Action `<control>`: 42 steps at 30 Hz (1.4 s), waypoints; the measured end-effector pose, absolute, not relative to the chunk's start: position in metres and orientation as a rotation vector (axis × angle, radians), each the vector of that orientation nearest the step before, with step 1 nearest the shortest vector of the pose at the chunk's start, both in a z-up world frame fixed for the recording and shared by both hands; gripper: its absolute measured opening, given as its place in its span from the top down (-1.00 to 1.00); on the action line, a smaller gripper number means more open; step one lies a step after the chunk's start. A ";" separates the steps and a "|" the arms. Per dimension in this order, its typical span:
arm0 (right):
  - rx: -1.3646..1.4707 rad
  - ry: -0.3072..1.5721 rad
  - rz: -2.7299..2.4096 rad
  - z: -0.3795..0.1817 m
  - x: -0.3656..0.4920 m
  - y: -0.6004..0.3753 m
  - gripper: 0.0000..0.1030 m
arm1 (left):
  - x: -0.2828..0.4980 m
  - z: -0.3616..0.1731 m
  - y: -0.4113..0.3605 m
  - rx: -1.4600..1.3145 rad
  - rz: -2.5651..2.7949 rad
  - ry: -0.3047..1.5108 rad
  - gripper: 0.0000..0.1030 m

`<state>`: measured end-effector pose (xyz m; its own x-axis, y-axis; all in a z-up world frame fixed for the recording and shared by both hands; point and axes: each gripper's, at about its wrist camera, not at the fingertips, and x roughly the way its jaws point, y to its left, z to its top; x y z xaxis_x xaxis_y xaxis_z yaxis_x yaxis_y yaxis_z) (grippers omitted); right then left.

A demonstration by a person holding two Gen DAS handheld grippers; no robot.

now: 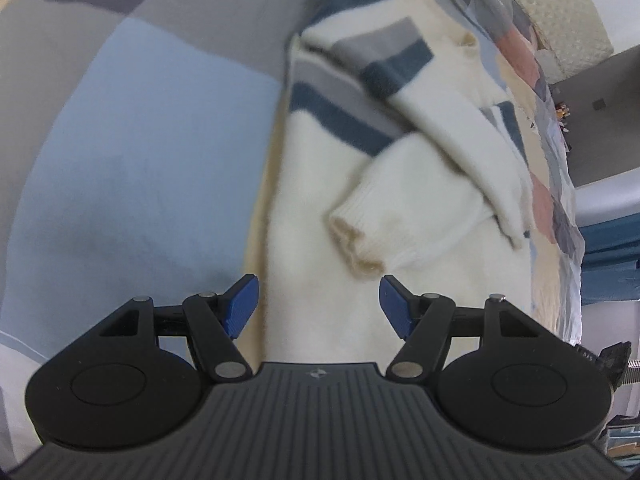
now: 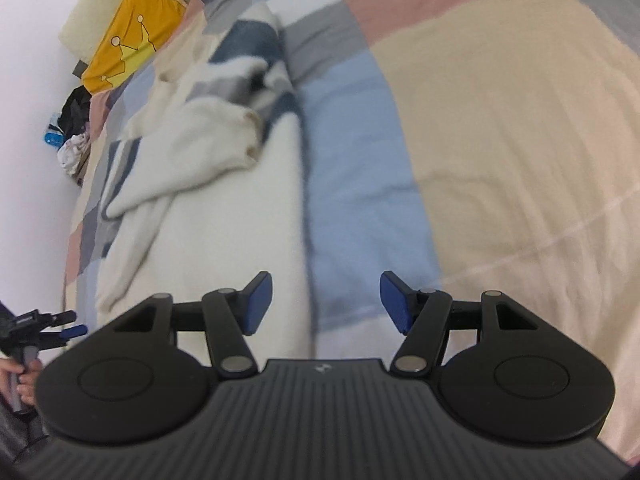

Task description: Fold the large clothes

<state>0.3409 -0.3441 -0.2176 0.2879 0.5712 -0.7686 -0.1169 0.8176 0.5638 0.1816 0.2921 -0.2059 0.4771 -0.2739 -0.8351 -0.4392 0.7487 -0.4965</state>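
A cream sweater (image 1: 320, 216) with blue and grey stripes lies folded lengthwise on the bed, both sleeves laid across its body; a ribbed cuff (image 1: 356, 240) points toward me. My left gripper (image 1: 319, 304) hangs open just above the sweater's lower body, nothing between its blue pads (image 1: 242, 306). In the right wrist view the sweater (image 2: 224, 216) lies to the left. My right gripper (image 2: 326, 304) is open over the sweater's right edge and the blue patch of the bedcover, holding nothing. The left gripper (image 2: 60, 330) shows at the far left, held by a hand (image 2: 18, 380).
A patchwork bedcover (image 2: 500, 140) of beige, blue, grey and pink spreads under everything. A yellow pillow with a crown print (image 2: 128, 32) and a cream pillow (image 1: 560, 12) lie at the head. Dark clutter (image 2: 72, 120) sits by the wall. Grey furniture (image 1: 600, 112) stands beside the bed.
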 end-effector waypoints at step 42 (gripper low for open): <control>0.465 1.325 1.071 -0.270 0.335 -0.298 -0.20 | 0.201 -0.264 0.214 -0.619 -0.167 1.332 0.18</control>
<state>0.3350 -0.2983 -0.2698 -0.1117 0.8307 -0.5454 -0.3593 0.4779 0.8015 0.2009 0.2137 -0.2640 0.2512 -0.4549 -0.8544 -0.2301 0.8293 -0.5092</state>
